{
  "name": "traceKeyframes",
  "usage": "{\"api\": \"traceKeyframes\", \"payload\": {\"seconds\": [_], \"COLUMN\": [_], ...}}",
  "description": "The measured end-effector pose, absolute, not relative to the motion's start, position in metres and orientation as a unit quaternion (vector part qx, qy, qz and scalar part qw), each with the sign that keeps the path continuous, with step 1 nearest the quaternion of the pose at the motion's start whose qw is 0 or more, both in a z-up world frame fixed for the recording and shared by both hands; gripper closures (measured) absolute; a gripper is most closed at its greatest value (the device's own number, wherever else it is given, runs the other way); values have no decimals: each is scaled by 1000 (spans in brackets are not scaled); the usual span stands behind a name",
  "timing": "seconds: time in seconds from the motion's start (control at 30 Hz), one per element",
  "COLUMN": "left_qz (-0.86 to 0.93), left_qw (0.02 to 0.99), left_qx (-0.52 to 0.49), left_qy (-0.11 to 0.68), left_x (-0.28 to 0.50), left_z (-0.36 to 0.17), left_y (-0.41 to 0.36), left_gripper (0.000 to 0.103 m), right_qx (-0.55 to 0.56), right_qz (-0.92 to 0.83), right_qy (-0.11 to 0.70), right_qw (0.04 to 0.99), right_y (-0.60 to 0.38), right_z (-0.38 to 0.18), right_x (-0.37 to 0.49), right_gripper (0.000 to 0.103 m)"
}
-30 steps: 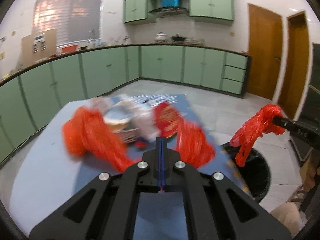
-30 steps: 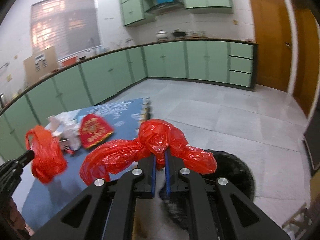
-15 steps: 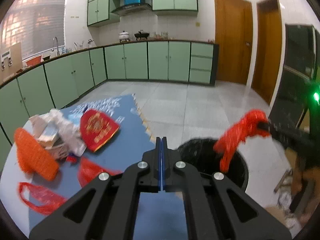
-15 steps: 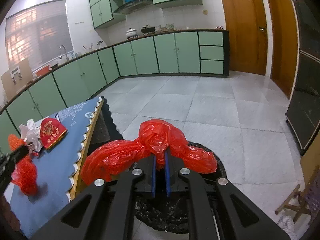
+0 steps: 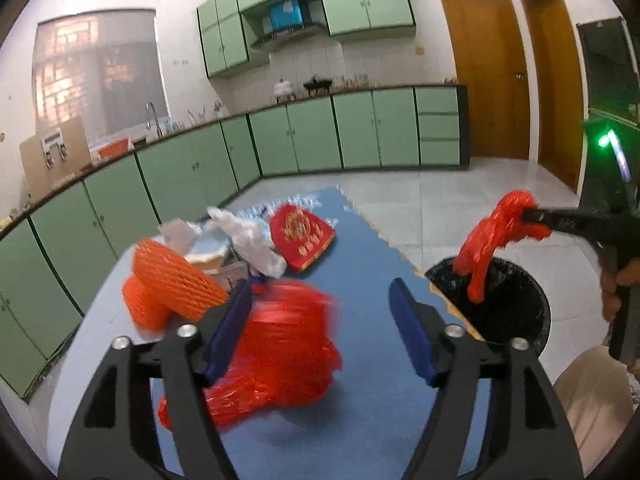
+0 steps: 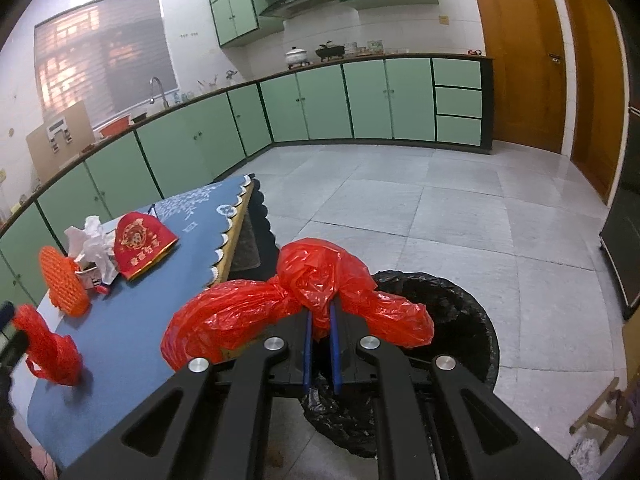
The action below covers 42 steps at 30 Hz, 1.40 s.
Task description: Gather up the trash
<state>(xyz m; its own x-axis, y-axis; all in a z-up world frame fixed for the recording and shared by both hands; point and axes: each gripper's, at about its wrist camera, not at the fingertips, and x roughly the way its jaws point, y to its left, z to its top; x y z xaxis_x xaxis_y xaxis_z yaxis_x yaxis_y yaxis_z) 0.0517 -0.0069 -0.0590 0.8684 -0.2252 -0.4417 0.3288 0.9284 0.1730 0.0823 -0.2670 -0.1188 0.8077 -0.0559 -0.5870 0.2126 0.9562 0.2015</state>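
The left gripper [image 5: 320, 320] has just been opening, and its blue pads [image 5: 228, 326] stand wide apart above the blue table [image 5: 372, 408]. A crumpled red plastic bag [image 5: 276, 356], blurred, lies between them near the table's near edge; whether the left pad touches it cannot be told. Farther along the table, toward its far left corner, sit an orange foam net [image 5: 172, 284], crumpled white paper [image 5: 252, 240] on a small carton, and a red and gold packet [image 5: 302, 236] just beside the paper. The right gripper [image 6: 320, 344] has its pads drawn together on the knot of a second red bag [image 6: 304, 304], whose two ends hang out to either side. This bag hangs over the rim of a bin lined with a black bag [image 6: 460, 320], which stands on the tiled floor just off the table's right edge. In the left wrist view the bag's tail dips into the bin's mouth. Green cabinets [image 6: 360, 100] line the walls.
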Motion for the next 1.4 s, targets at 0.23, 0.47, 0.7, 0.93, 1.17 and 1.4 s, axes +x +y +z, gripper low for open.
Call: {"api": "traceKeyframes", "payload": {"seconds": [0.23,0.47,0.7,0.93,1.17,1.4], "left_qz": [-153,-145,-141,-135,-167,-260], "left_qw": [958,943,934,936,940,928], "left_qx": [135,163,147,121,87,28], "left_qy": [202,253,295,303,284,265], "left_x": [42,67,92,104,111,134], "left_z": [-57,-95,-114,-111,-85,-52], "left_y": [-18,-29,-34,-27,-45,-117], "left_gripper": [29,29,56,89,92,92], "right_qx": [131,134,135,135,124,123], "right_qz": [-67,-66,-61,-61,-89,-132], "right_qy": [301,301,305,306,301,301], "right_qw": [942,942,941,940,941,936], "right_y": [-262,-262,-263,-264,-272,-308], "right_z": [-116,-115,-116,-118,-116,-118], "right_x": [85,84,84,85,84,79], "right_gripper": [95,95,95,95,95,95]}}
